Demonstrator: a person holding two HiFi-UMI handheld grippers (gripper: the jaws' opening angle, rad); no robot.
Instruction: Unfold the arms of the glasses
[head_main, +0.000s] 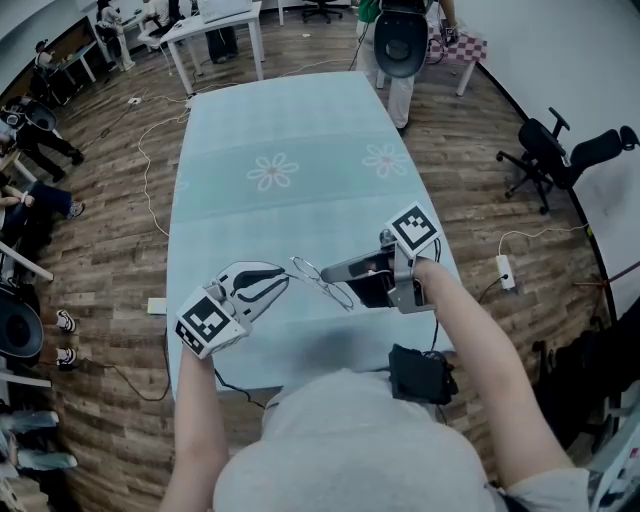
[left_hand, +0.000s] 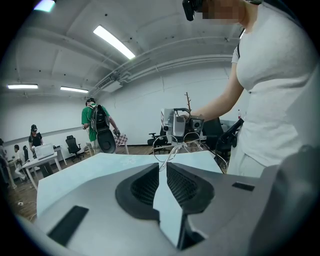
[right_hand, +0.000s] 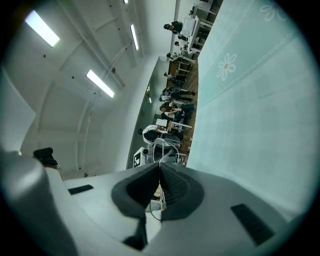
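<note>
A pair of thin wire-framed glasses (head_main: 336, 292) hangs in the air between my two grippers, above the near end of the pale teal table (head_main: 230, 215). My right gripper (head_main: 329, 272) points left and is shut on the frame of the glasses (right_hand: 161, 150), whose wire passes between its pads. My left gripper (head_main: 285, 278) points right at the glasses (left_hand: 173, 150). Its jaws are nearly together, with the end of one thin arm pinched at the tips. In the left gripper view the right gripper (left_hand: 180, 127) shows just beyond the glasses.
The tablecloth has flower prints (head_main: 273, 171) further out. A person with a black backpack (head_main: 400, 42) stands at the table's far end. An office chair (head_main: 552, 152) is at the right, and a power strip (head_main: 505, 272) and cables lie on the wooden floor.
</note>
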